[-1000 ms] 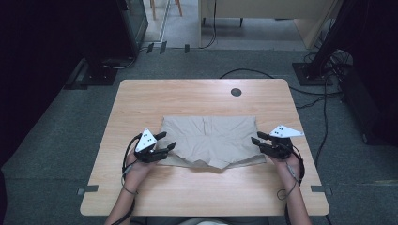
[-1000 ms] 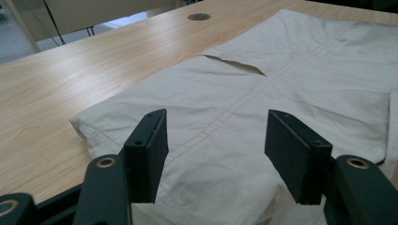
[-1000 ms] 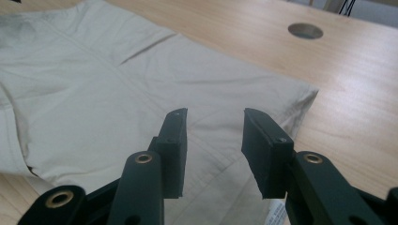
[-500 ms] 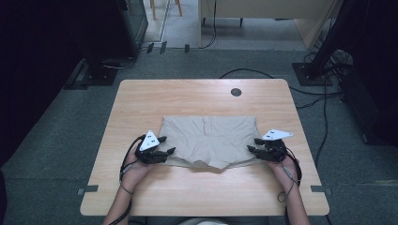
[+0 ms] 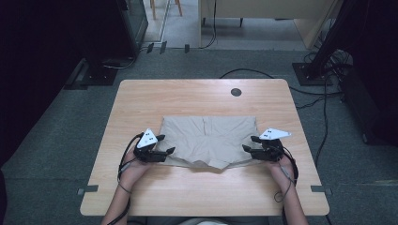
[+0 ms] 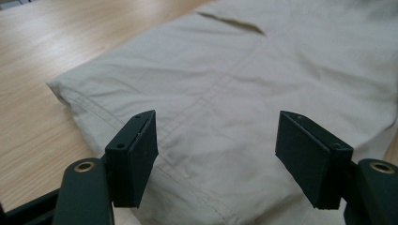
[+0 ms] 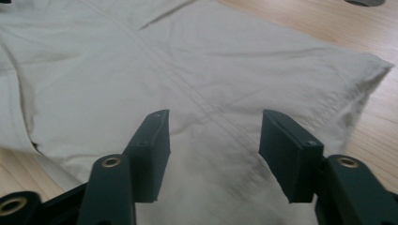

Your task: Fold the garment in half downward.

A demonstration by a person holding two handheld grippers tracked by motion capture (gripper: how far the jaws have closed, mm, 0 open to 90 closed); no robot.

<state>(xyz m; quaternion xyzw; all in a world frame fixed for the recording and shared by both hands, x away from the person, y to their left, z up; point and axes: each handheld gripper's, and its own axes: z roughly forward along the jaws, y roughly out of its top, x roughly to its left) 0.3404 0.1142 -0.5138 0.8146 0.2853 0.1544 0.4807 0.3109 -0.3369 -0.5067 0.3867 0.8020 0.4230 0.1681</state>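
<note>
Shorts in pale beige lie flat in the middle of your wooden bench, waistband toward the far edge and the two leg hems toward you. At the left hem, your left gripper sits low over the cloth with its fingers spread wide; they have just been opening, and in the left gripper view the fabric runs beneath and between them without either pad pressing on it (a seam crosses the gap there). Moving across, the crotch notch of the shorts points at you between your two hands. At the right hem, your right gripper mirrors the first, its fingers also apart and just now opening, the cloth lying loose under them with the hem corner just off to one side. A dark round grommet sits in the bench well beyond the shorts.
</note>
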